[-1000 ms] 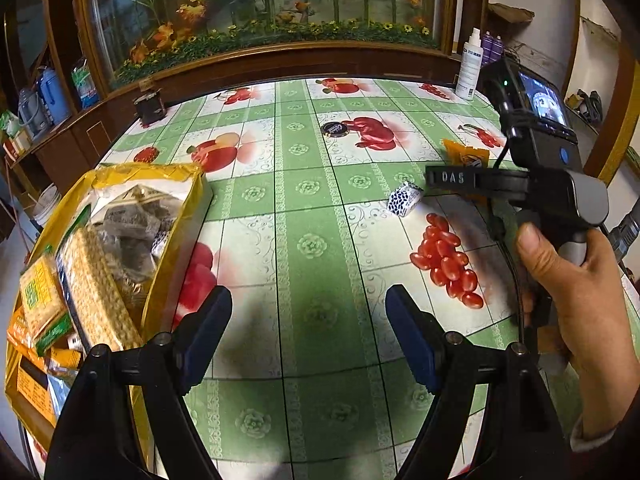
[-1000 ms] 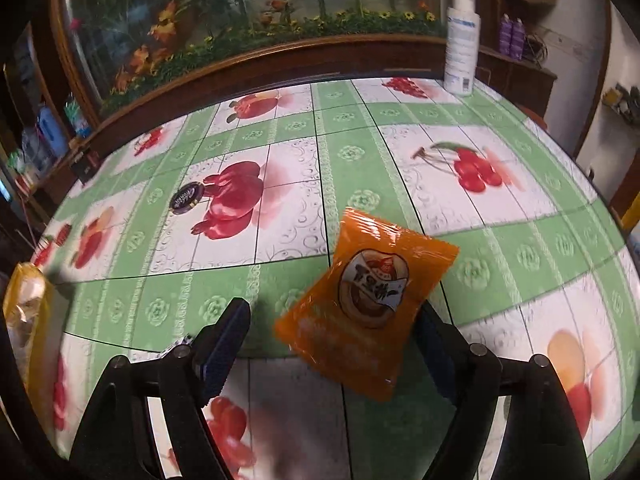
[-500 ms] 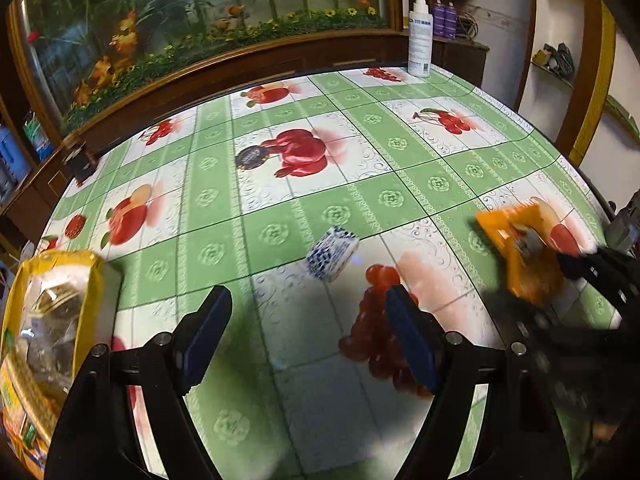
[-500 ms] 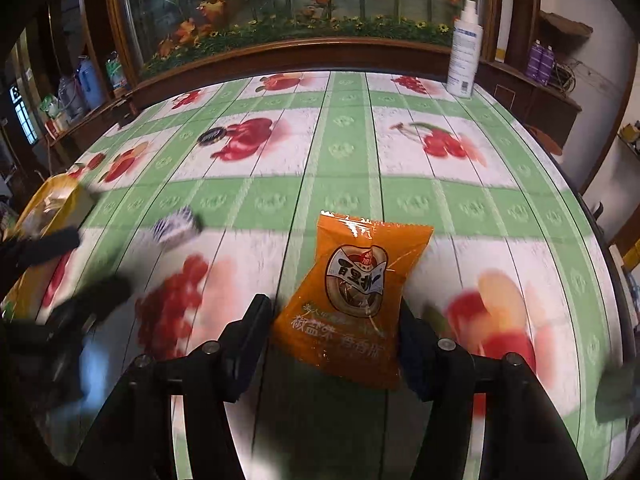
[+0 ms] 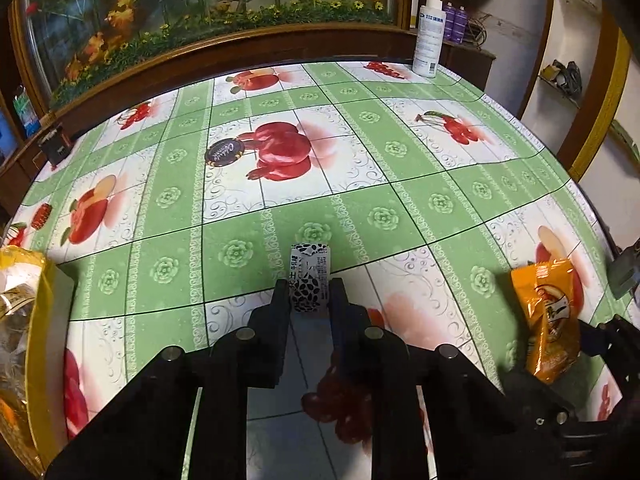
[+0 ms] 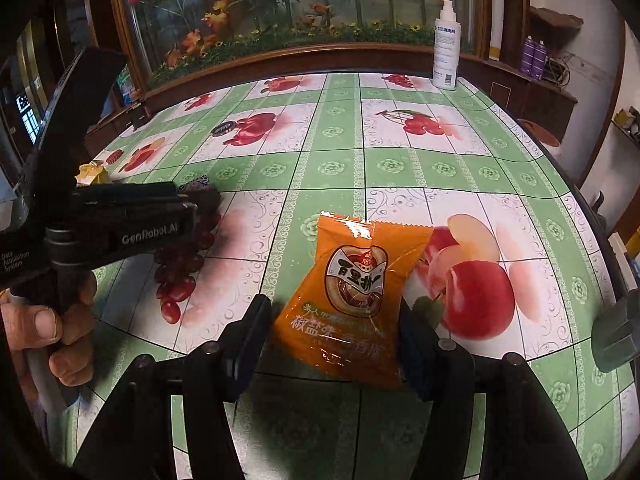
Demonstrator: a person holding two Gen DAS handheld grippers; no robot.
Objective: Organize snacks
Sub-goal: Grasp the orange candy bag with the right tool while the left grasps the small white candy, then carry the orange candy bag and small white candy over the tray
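Observation:
In the left wrist view my left gripper (image 5: pixel 310 298) is shut on a small black-and-white patterned snack packet (image 5: pixel 311 276), which sticks out past the fingertips just above the tablecloth. My right gripper (image 6: pixel 332 336) is shut on an orange snack packet (image 6: pixel 352 292), its pads against the packet's two side edges. The same orange packet (image 5: pixel 548 320) shows at the right of the left wrist view. In the right wrist view the left gripper (image 6: pixel 200 196) reaches in from the left, carried by a person's hand (image 6: pixel 52 320).
A yellow bag (image 5: pixel 28 320) full of snacks lies at the table's left edge. A dark round packet (image 5: pixel 224 152) sits on the green fruit-print tablecloth (image 5: pixel 360 208) farther back. A white spray bottle (image 5: pixel 430 36) stands at the far right corner, before a wooden-framed glass display.
My left gripper swung right, away from the yellow bag, reached the small patterned packet and shut on it. My right gripper narrowed onto the orange packet and shifted right.

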